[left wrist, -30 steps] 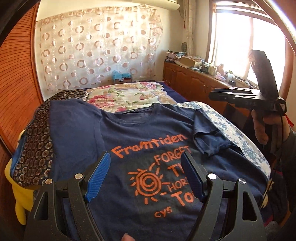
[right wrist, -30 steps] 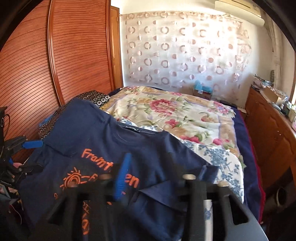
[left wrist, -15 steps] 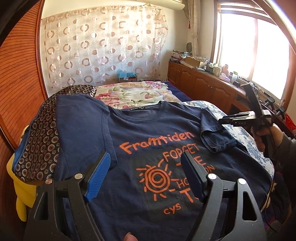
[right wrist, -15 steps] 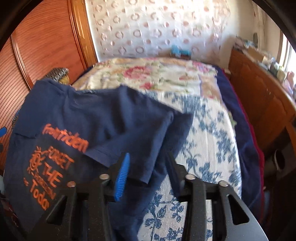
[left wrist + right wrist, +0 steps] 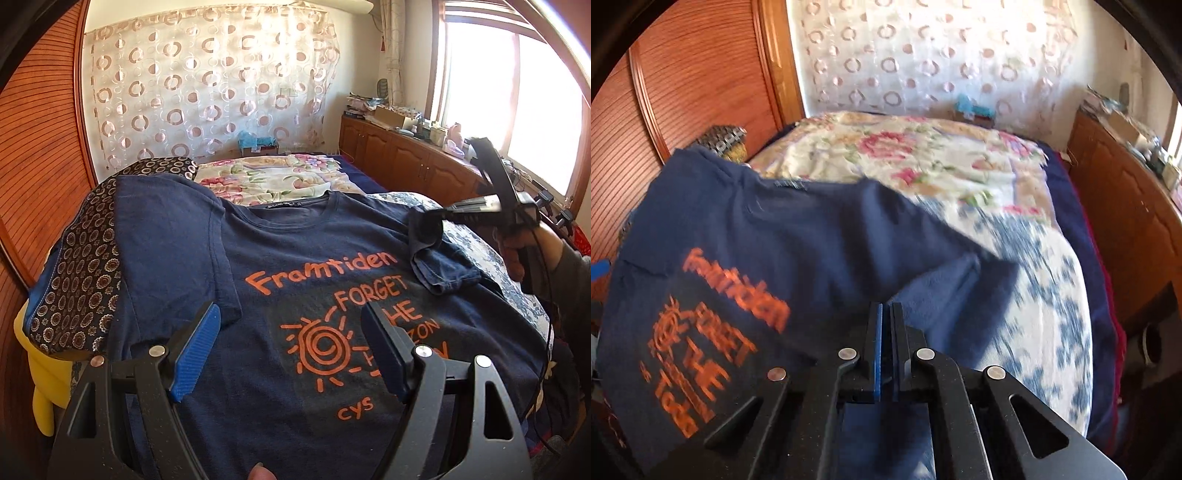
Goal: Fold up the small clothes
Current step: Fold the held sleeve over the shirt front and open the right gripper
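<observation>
Right claw [image 5: 885,314] pinches the t-shirt [image 5: 295,280] sleeve [image 5: 443,266] — thin cloth could slip free; left claw [image 5: 291,343] hangs wide over the sun print [image 5: 325,347].

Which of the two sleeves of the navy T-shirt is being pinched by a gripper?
The sleeve on the window side: the right gripper is shut on it. The other sleeve, near the wooden wardrobe, lies flat and untouched.

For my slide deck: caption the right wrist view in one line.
Right hand-held gripper shut on the sleeve of a navy printed T-shirt spread on the bed.
</observation>
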A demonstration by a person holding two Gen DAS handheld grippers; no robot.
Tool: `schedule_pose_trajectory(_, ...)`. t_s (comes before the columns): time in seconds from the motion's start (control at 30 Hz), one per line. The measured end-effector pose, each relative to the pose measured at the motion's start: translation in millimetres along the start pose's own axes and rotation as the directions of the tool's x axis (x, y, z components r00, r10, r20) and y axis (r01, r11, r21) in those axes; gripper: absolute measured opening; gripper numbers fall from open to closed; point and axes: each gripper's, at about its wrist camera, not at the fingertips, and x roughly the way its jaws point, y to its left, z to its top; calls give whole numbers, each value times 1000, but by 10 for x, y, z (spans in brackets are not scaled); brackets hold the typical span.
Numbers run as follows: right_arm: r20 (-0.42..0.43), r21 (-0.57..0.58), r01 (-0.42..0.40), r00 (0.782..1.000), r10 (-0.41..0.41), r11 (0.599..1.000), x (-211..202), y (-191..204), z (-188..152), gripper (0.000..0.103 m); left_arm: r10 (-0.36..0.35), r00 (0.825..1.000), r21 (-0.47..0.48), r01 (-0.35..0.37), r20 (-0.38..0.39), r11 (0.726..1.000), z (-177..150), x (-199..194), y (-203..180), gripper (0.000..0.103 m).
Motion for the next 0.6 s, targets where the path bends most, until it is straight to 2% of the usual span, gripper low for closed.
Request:
schedule_pose_trajectory(0.2,58,20,-33,998,31,999,177,212,320,4,17,1000,-19,-17,-2,1000,-22,-30,129,79)
schedule_pose_trajectory(0.23,68,31,-24,997,22,999,196,221,349,14,18,1000,-20,-18,-2,1000,-24,-37,144,79)
schedule_pose_trajectory(0.27,79,44,-17,997,13,999,216,214,355,30,21,1000,-22,-21,-2,1000,-28,-46,170,79)
schedule_pose_trajectory(0.33,99,70,-30,995,23,997,213,189,327,41,26,1000,-28,-26,-1,999,-31,-57,207,79)
schedule_pose_trajectory(0.43,115,72,-15,993,6,997,212,140,216,41,30,1000,-38,-30,3,999,-27,-71,256,79)
schedule_pose_trajectory(0.6,79,86,47,995,-54,995,213,-6,24,41,38,999,-48,-37,9,998,20,-61,332,79)
